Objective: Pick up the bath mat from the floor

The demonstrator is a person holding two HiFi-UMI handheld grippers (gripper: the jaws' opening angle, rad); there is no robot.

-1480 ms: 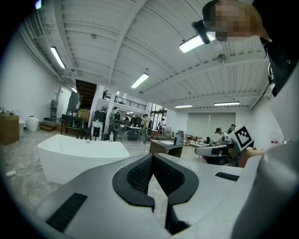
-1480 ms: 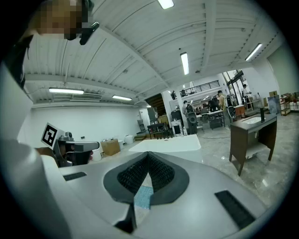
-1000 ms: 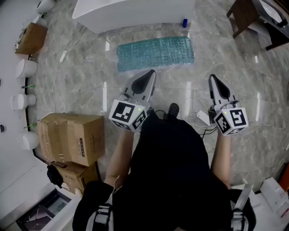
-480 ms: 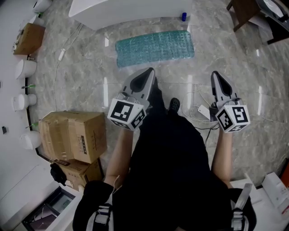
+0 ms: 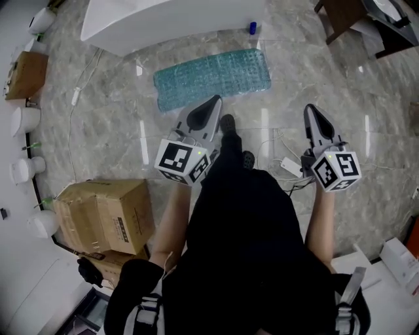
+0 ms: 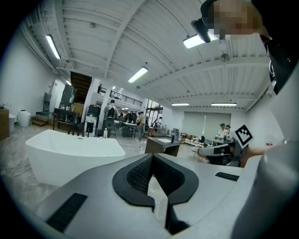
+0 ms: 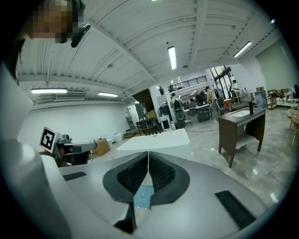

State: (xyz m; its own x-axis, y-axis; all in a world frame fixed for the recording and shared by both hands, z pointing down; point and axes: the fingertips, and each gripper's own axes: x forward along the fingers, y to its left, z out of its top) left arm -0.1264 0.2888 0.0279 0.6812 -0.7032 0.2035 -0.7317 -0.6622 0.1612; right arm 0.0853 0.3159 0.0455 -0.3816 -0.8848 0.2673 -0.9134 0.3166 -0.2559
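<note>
Left claw (image 5: 213, 102): jaws together, nothing between them. Right claw (image 5: 309, 110): jaws together, nothing held. Bath mat (image 5: 213, 78): flat on the floor (image 5: 111, 127), just ahead of the left claw tips, ahead and left of the right claw, touching neither. Bathtub (image 5: 170, 19): beyond the mat; contents cannot be told. Cardboard box (image 5: 105, 214): behind and left of the left claw, flaps closed.

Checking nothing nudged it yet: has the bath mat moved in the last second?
No. The bath mat keeps its place along the white bathtub; only the view shifted.
</note>
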